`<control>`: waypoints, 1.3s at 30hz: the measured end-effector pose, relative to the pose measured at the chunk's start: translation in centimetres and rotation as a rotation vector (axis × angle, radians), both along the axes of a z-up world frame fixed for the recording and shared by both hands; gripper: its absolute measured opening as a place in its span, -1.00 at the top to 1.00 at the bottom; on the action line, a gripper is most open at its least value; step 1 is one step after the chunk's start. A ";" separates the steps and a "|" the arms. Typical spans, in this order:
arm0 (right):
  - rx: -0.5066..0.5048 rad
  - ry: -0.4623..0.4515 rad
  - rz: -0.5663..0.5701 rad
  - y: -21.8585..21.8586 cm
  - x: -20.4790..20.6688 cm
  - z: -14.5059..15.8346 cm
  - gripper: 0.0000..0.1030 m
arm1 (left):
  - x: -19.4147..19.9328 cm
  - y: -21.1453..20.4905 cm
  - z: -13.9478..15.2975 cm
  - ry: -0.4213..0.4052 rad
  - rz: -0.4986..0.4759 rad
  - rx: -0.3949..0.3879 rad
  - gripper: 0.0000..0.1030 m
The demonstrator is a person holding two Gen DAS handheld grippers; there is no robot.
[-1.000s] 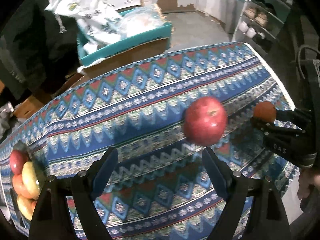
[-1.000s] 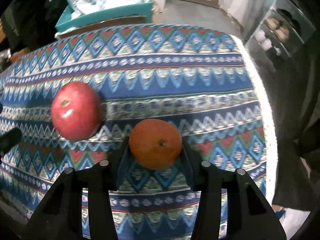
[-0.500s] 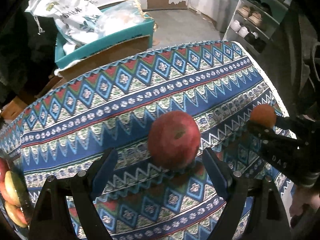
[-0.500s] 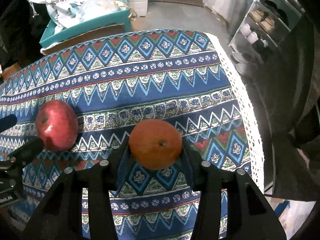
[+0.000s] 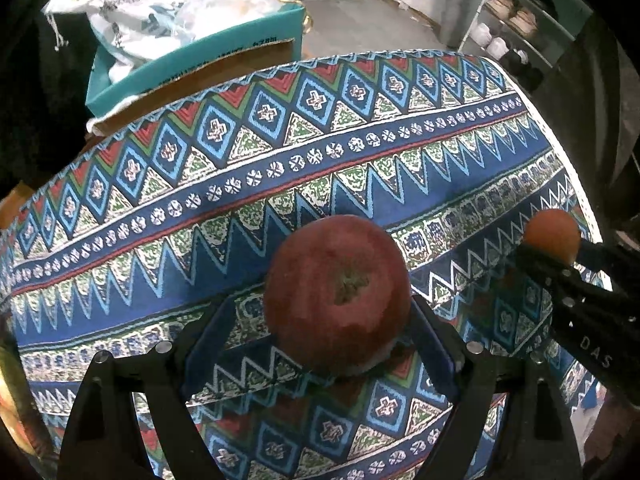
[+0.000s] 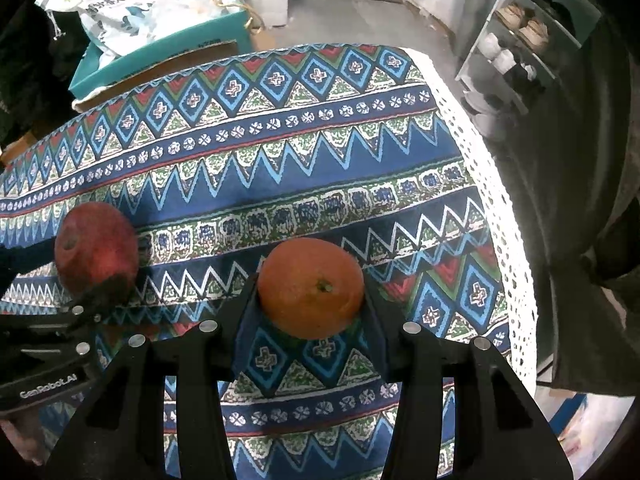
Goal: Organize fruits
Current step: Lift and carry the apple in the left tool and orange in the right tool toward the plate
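A red apple lies on the patterned tablecloth. My left gripper stands open around it. The right finger sits close against the apple's side and the left finger stands clear of it. In the right wrist view the same apple shows at the left, with the left gripper's fingers reaching it from below. My right gripper is shut on an orange, held a little above the cloth. That orange also appears at the right in the left wrist view.
A teal box with plastic bags stands behind the table. The cloth's white lace edge marks the table's right side, with a shoe shelf beyond it. Some yellowish fruit shows at the far left edge.
My left gripper has come down and across to the apple, which now sits between its open fingers. The right gripper has shifted a little, still holding the orange.
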State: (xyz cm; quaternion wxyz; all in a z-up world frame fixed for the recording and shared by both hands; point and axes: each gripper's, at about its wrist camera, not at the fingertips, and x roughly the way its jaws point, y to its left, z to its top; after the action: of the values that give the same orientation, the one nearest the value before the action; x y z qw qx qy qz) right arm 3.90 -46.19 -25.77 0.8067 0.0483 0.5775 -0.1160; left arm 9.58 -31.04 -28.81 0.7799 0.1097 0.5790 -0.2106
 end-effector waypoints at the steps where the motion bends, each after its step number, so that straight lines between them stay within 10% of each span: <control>1: 0.002 0.000 0.000 0.0 0.1 0.0 0.09 | 0.1 0.1 -0.1 0.006 0.008 -0.010 -0.69; 6: 0.009 0.005 0.006 0.3 0.5 -0.2 0.09 | 0.5 0.4 -0.4 0.054 0.007 -0.080 -0.40; 39: -0.041 -0.132 0.123 5.6 0.5 6.6 0.09 | -0.9 6.4 7.6 -0.136 0.006 -0.022 -0.39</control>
State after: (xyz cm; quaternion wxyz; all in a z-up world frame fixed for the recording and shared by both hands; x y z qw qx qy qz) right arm 4.40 -40.54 -19.18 0.8493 0.0035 0.5226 -0.0747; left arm 8.64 -24.64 -21.23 0.8191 0.1137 0.5229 -0.2068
